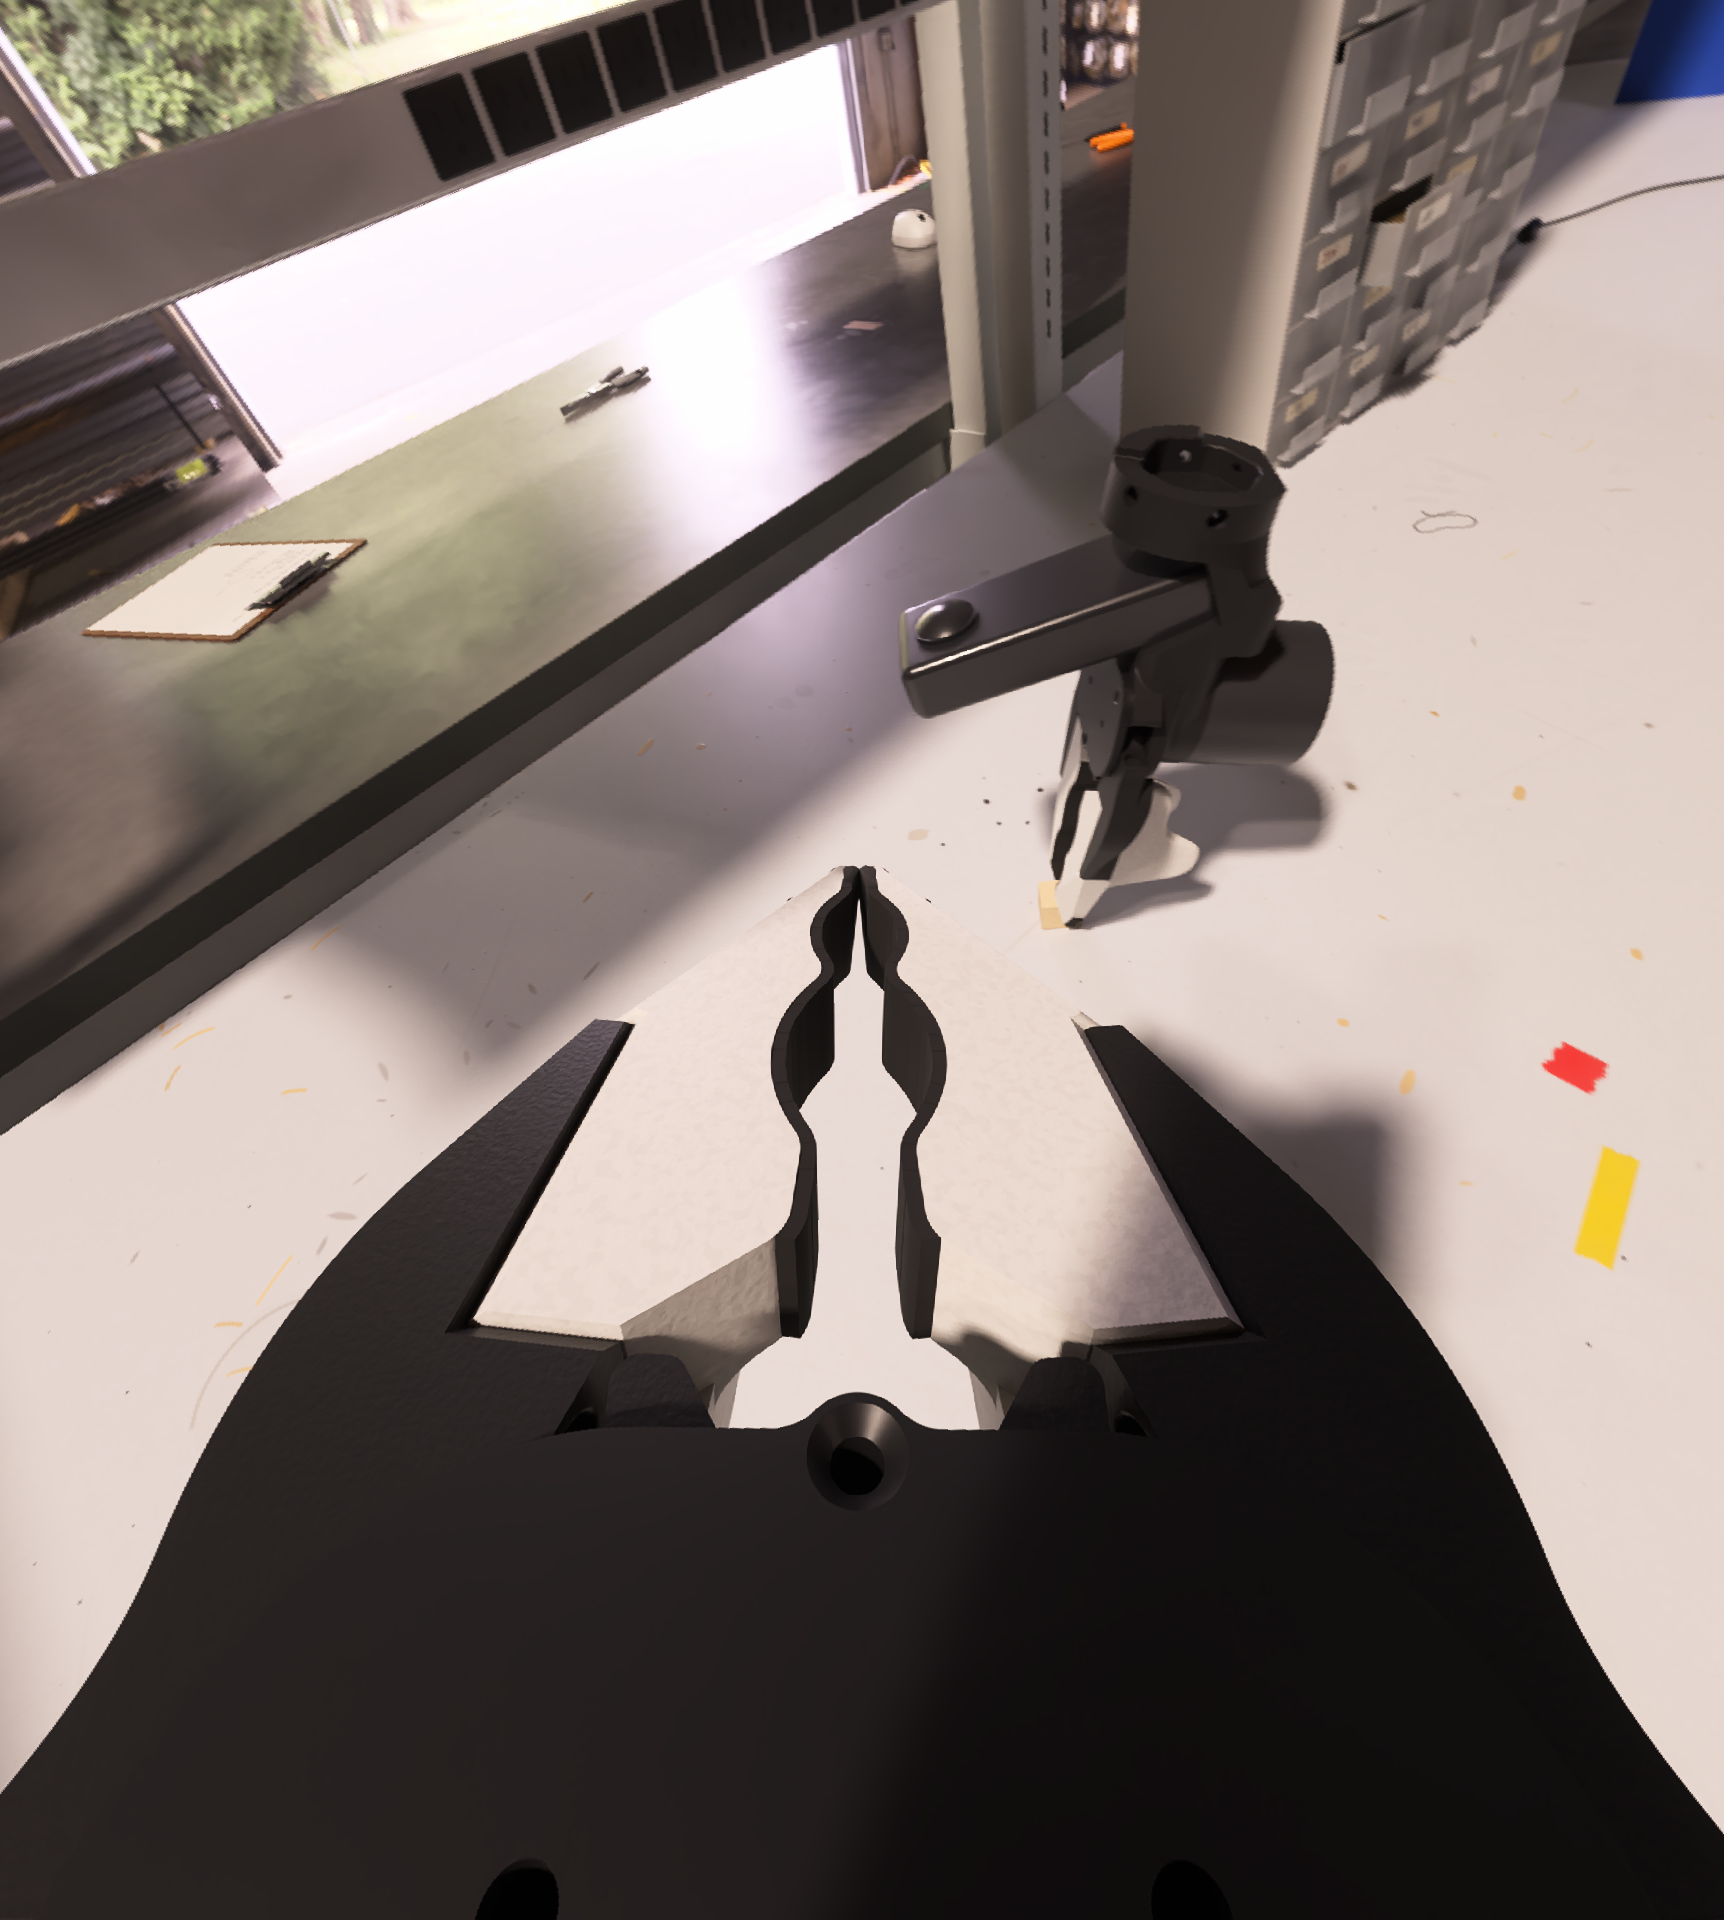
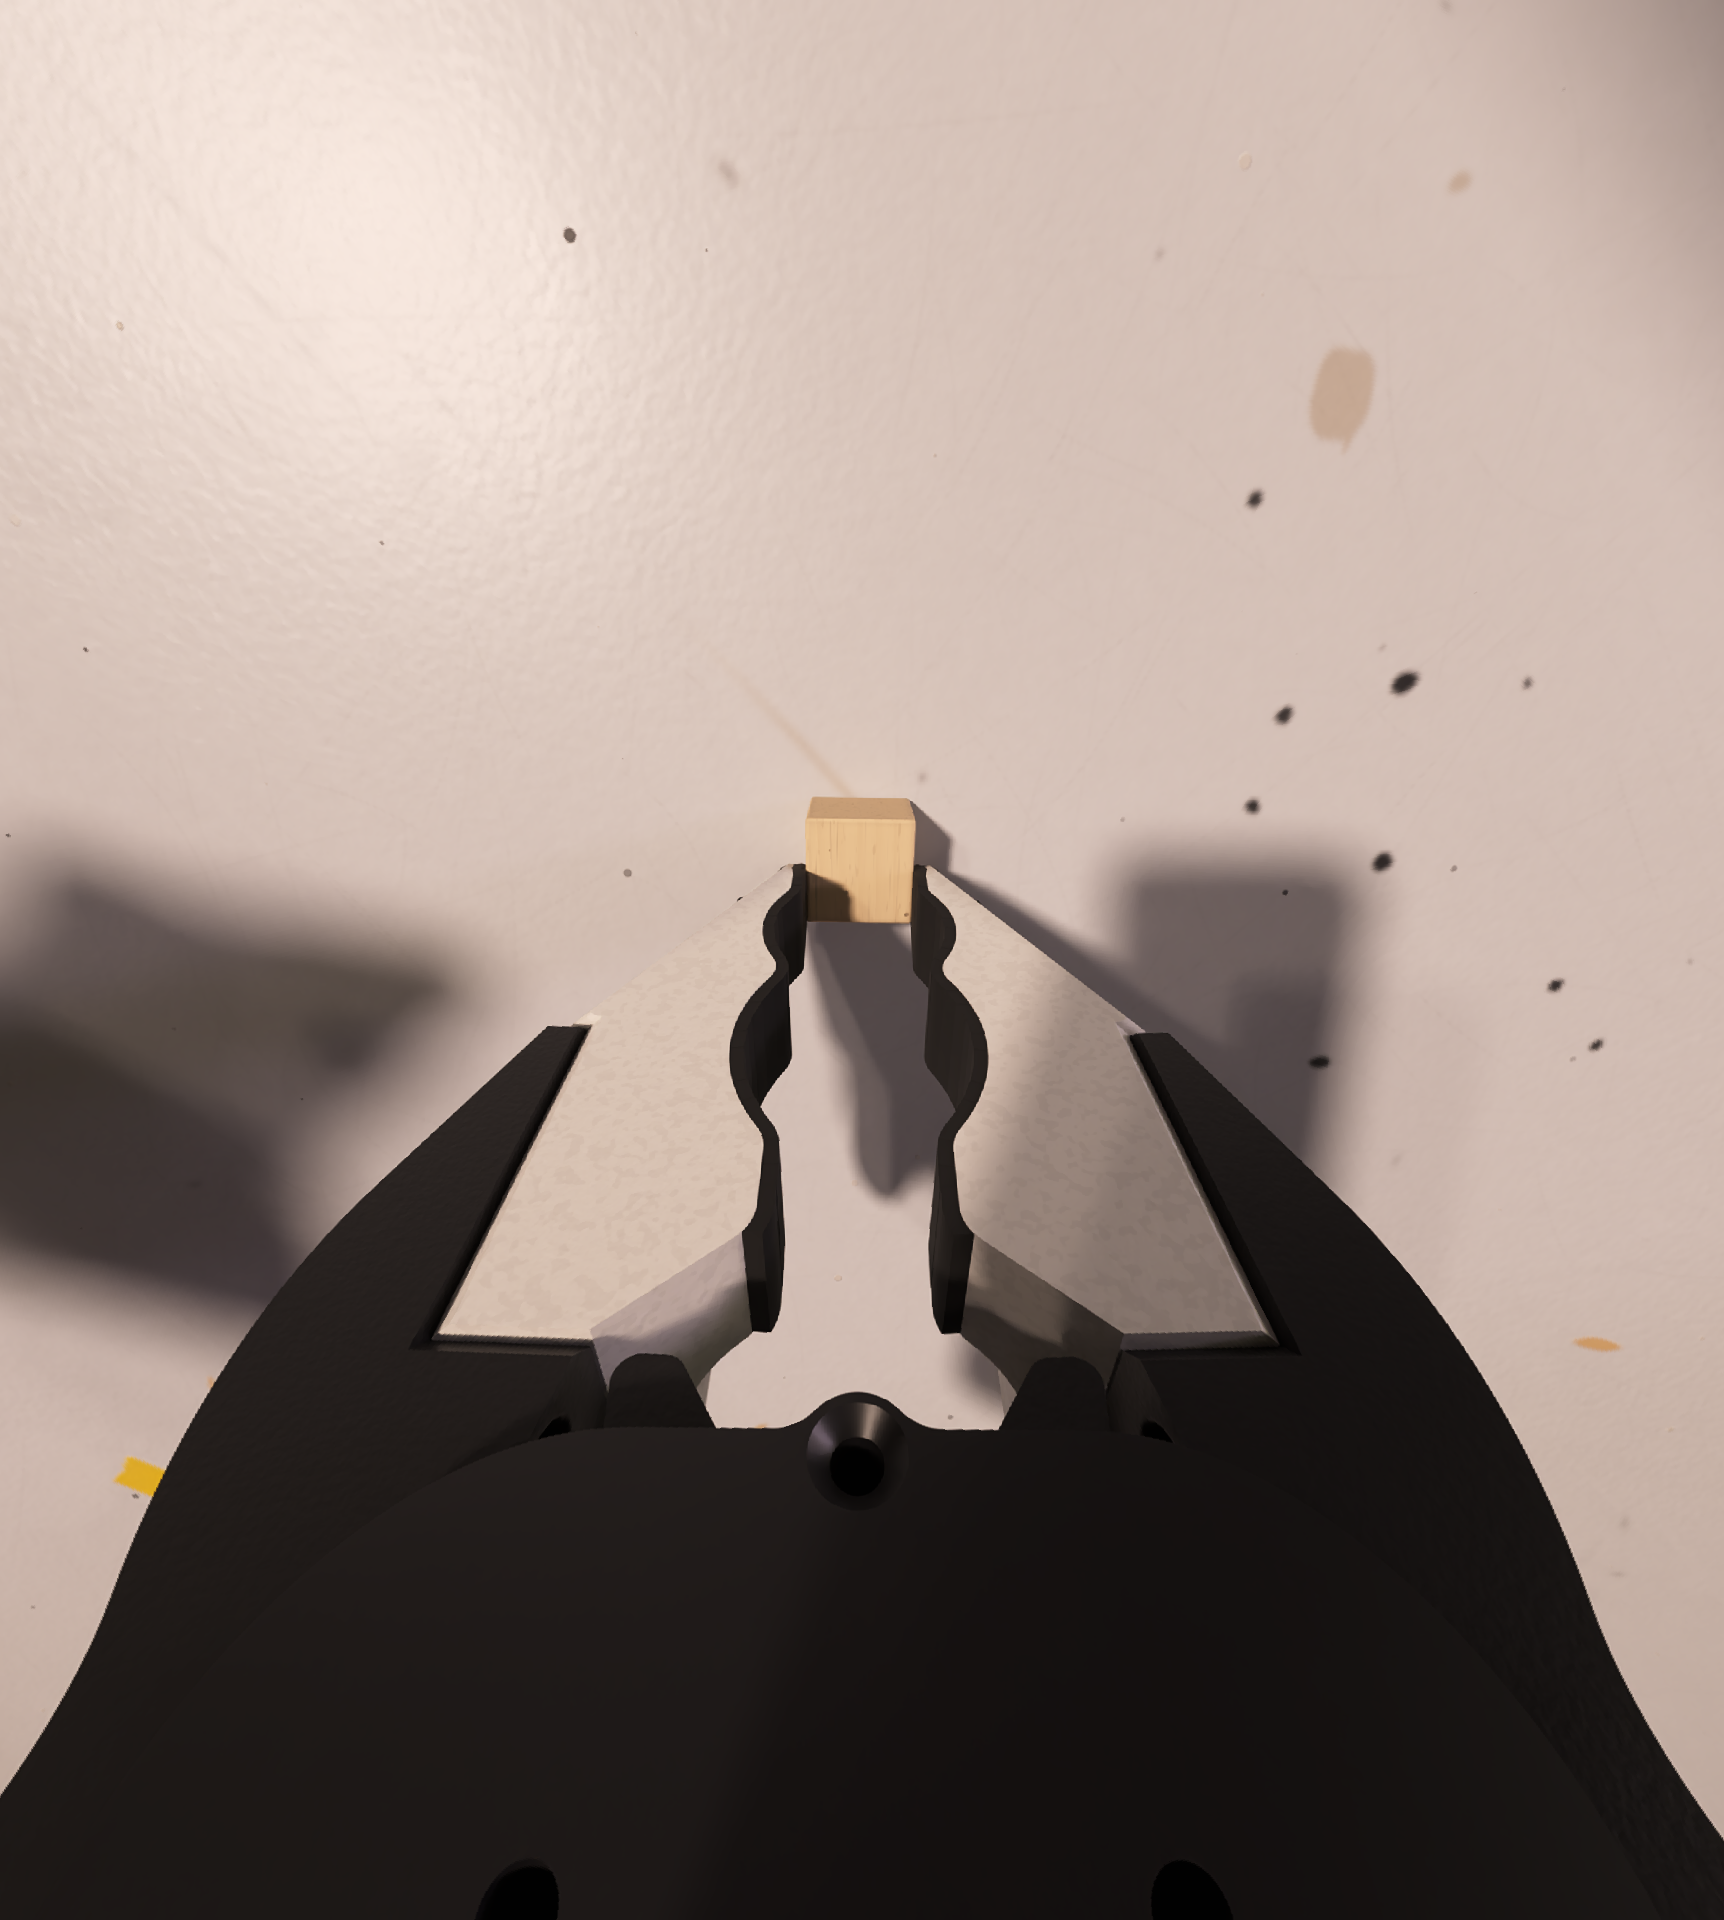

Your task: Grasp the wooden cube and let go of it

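Note:
The small pale wooden cube (image 2: pixel 859 871) sits on the white tabletop (image 2: pixel 525 468) between the very tips of my right gripper (image 2: pixel 860 885). Both fingertips press against its sides, so the gripper is shut on it. In the left wrist view the right gripper (image 1: pixel 1068 896) points steeply down at the table with the cube (image 1: pixel 1048 902) at its tips. My left gripper (image 1: pixel 858 881) is shut and empty, its tips touching, and hovers above the table some way short and left of the cube.
A dark lower bench (image 1: pixel 370 582) with a clipboard (image 1: pixel 224 590) runs along the left. Grey uprights (image 1: pixel 1003 208) and a drawer cabinet (image 1: pixel 1409 229) stand at the back. Red (image 1: pixel 1575 1067) and yellow (image 1: pixel 1606 1205) tape marks lie on the table at the right.

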`<state>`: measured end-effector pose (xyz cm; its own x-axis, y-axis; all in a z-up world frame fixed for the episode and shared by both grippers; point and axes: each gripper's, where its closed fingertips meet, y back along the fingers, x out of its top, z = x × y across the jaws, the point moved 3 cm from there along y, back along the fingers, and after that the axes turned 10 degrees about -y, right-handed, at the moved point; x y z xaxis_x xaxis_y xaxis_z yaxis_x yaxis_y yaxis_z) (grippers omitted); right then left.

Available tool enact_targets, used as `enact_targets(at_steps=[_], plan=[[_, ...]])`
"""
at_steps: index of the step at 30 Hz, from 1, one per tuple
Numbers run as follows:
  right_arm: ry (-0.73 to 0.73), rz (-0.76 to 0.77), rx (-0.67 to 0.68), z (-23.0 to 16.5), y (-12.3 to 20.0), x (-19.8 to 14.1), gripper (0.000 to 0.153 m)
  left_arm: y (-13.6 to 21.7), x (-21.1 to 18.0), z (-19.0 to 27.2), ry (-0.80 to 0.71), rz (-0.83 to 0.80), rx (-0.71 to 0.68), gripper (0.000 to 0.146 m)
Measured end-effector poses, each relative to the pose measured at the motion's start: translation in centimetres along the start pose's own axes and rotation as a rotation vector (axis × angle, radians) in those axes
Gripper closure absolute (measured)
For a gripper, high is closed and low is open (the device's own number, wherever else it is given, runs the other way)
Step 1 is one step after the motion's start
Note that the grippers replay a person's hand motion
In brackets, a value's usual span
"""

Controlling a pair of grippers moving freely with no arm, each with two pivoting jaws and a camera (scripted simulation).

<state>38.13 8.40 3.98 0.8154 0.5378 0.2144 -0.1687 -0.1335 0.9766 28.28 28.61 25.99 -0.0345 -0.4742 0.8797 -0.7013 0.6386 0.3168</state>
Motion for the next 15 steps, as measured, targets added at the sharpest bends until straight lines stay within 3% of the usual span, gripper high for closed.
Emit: enact_targets(at_steps=[14,15], plan=[[-0.025,-0.005,0.006,0.03,0.08,-0.39,0.133,-0.69,-0.79,-0.52,0.034,-0.005,-0.003,0.146],[-0.023,-0.011,0.003,0.02,0.07,-0.52,0.125,-0.69,-0.8,-0.49,0.033,-0.007,-0.006,0.146]])
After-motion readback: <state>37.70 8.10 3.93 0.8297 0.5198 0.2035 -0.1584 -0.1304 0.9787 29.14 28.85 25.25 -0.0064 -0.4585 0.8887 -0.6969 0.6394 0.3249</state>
